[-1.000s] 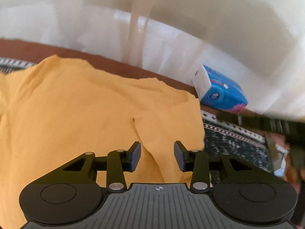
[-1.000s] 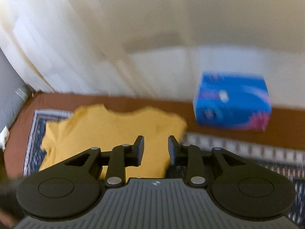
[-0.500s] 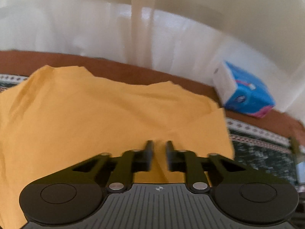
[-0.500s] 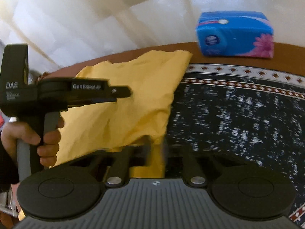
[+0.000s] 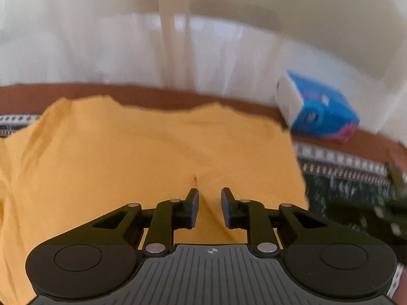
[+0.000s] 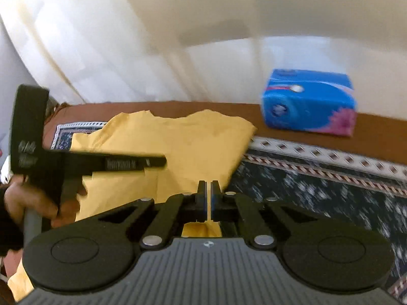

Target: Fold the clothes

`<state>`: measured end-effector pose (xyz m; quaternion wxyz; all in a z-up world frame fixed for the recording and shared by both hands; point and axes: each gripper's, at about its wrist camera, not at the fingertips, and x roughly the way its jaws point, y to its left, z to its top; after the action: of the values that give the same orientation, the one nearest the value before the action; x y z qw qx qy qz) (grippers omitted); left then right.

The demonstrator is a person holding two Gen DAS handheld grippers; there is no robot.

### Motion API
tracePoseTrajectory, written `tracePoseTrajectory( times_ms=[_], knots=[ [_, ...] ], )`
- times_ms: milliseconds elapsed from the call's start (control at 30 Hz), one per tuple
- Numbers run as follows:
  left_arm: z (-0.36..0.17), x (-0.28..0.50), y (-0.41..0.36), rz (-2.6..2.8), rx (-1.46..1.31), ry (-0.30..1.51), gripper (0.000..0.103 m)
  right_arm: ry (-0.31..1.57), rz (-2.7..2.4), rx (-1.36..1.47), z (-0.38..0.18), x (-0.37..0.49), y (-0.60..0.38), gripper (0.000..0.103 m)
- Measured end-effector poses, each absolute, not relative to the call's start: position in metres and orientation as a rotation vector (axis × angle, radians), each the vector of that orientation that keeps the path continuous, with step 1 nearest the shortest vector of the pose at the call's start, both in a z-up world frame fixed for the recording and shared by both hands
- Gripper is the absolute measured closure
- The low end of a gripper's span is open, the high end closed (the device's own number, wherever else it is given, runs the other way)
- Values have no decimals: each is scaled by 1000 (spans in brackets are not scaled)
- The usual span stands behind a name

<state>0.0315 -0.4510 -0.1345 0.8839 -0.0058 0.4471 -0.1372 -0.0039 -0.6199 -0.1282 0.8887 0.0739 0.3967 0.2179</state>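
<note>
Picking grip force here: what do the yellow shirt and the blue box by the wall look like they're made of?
Yellow shirt: soft, matte knit fabric, probably cotton; it drapes in shallow wrinkles with no shine. Blue box: seemingly a printed tissue pack, slightly glossy; blur hides whether it is card or plastic film.

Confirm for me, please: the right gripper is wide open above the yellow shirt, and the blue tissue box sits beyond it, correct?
Not quite: the right gripper is shut on the yellow shirt, as the right wrist view shows. The blue tissue box does sit beyond it.
</note>
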Motion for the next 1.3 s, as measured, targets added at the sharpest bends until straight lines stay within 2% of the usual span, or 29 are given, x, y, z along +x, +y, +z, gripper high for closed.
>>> tracePoseTrajectory(
  times_ms=[167,200,233,300,333,500,700,867,933,1167,1300],
  knots=[
    [-127,28,-444,-283,-33,948,67,943,468,123,-156,12,-602,99],
    [-122,22,-439,-270,-58,932,60,945,465,123,-155,11,-602,99],
    [-113,15,-427,-240,-88,901,44,940,462,129,-151,10,-602,94],
    [-96,1,-395,-162,-150,832,26,900,476,134,-132,7,-599,67],
    [-88,-7,-375,-116,-184,797,23,868,489,123,-120,6,-595,52],
    [-77,-33,-265,138,-319,726,23,769,609,79,-71,7,-546,52],
    [-101,-22,-176,183,-410,777,25,776,710,25,-59,27,-437,52],
    [-124,1,-154,14,-448,827,26,845,725,47,-71,55,-334,52],
    [-133,8,-148,-55,-465,849,30,873,723,32,-78,68,-296,52],
    [-147,20,-138,-184,-471,855,30,996,679,-24,-106,105,-222,53],
    [-151,26,-133,-222,-509,864,46,1044,657,-92,-123,114,-197,54]
  ],
)
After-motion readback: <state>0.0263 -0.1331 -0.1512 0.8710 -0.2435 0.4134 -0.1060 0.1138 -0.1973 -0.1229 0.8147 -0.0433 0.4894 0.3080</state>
